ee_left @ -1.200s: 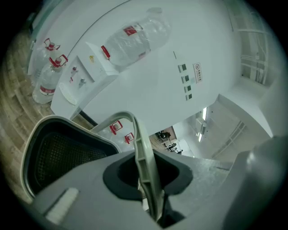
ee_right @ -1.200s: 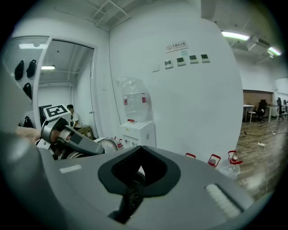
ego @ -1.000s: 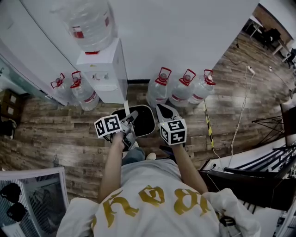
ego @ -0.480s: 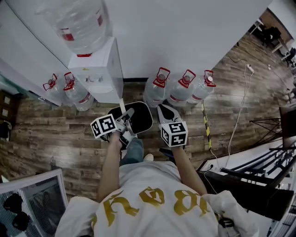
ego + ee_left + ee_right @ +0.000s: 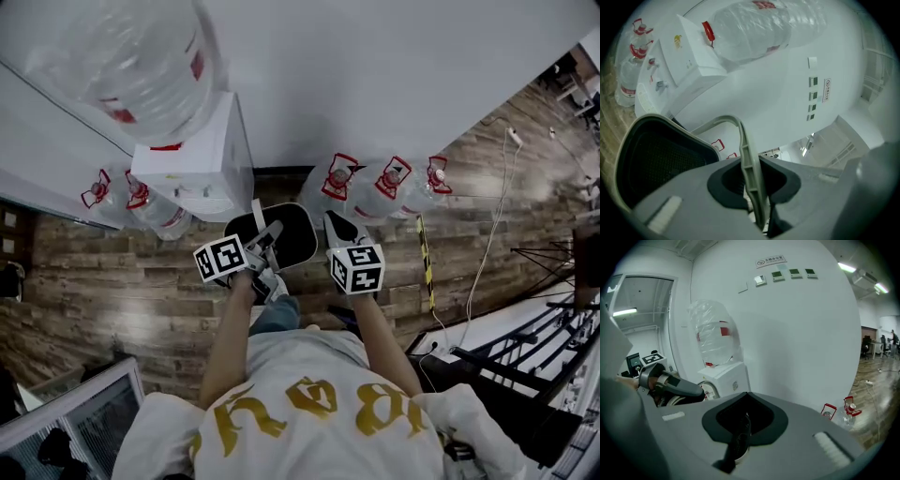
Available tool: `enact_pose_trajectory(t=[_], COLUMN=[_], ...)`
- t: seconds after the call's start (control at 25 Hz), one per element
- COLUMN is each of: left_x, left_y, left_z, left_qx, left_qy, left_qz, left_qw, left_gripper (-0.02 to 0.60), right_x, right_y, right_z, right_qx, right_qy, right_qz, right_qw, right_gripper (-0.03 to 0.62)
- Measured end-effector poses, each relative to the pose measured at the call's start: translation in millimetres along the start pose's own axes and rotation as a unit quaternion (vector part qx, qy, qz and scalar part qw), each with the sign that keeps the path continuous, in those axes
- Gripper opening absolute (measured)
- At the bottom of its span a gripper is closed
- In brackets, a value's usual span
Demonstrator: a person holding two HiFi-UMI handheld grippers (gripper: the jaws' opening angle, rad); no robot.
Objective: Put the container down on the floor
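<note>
Container [image 5: 298, 242], water dispenser [image 5: 199, 164] beside, bottles [image 5: 373, 187] behind

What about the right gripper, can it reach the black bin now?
Probably yes. The right gripper hangs just beside the black bin, with nothing between them. Its jaws are shut, though, so they would need to open first. The left gripper holds its handle.

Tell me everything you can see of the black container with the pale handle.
The black oval plastic container has mesh-like walls, a pale grey rim and a pale arched handle. It looks empty and is held in the air near the white water dispenser, with the left claw shut on its handle.
</note>
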State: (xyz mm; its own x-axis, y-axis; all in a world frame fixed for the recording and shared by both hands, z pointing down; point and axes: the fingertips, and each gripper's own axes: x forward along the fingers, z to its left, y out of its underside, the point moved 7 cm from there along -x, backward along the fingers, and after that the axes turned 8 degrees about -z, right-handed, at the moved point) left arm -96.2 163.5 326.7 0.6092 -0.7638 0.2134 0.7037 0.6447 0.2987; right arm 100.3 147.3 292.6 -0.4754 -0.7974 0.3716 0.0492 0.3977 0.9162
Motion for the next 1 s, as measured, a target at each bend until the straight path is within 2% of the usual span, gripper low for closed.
enact_pose_trajectory(t=[0.4, 0.56, 0.76, 1.0], left_x=[52.8, 67.2, 80.5, 96.2], left_y=[-59.8, -69.5, -76.9, -82.4], left_z=[17.1, 21.2, 21.6, 21.2], left_qx=[-0.002, 0.005, -0.003, -0.005], left_qy=[0.002, -0.001, 0.003, 0.003], left_qz=[0.018, 0.03, 0.04, 0.046], left_qw=[0.9998, 0.9995, 0.9992, 0.9989], left_gripper=[0.054, 0.052, 0.052, 0.052], right_x=[70.1, 77.6, 79.4, 89.7], right_y=[-25.5, -32.1, -39.8, -40.5], right_z=[-10.0, -15.8, -29.0, -36.0], right_qx=[0.004, 0.001, 0.009, 0.014], right_qy=[0.021, 0.032, 0.051, 0.051], right_qz=[-0.004, -0.007, -0.012, -0.009], right_qw=[1.0, 0.999, 0.999, 0.999], right_gripper=[0.028, 0.028, 0.028, 0.028])
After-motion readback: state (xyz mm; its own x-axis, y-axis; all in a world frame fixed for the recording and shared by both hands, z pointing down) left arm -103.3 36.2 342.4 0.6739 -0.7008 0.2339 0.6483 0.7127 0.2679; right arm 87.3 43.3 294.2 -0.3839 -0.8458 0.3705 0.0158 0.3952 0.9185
